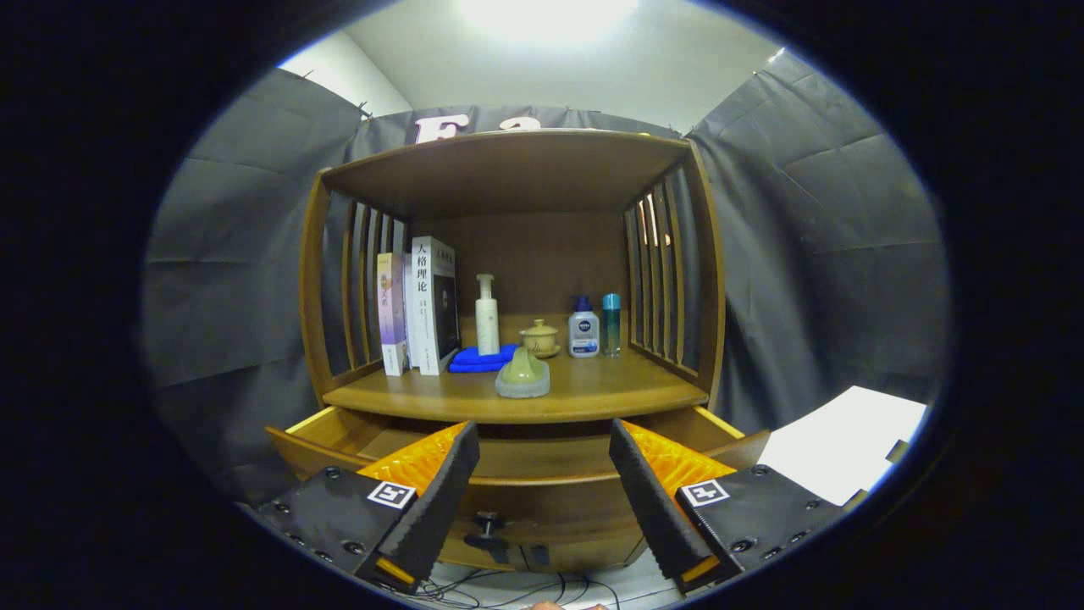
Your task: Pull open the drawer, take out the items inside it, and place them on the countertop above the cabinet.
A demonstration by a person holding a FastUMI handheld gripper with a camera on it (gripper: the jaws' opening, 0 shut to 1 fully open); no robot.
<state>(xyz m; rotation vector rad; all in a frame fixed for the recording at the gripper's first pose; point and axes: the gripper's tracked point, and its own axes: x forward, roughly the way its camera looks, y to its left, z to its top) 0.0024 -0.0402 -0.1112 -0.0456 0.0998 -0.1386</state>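
The jaws stand wide apart with nothing between them, hovering in front of the wooden cabinet. The drawer is pulled open just below the table, and its front with a small dark knob sits between the two fingers; I cannot tell what lies inside it. On the table, at about 12 o'clock from the jaws, a greenish lumpy item rests near the front edge. Behind it, at 11 o'clock, a white pump bottle stands on a folded blue cloth, with upright books further left. A small lidded cup sits behind the greenish item, and at 1 o'clock stand a white bottle with a blue cap and a teal bottle
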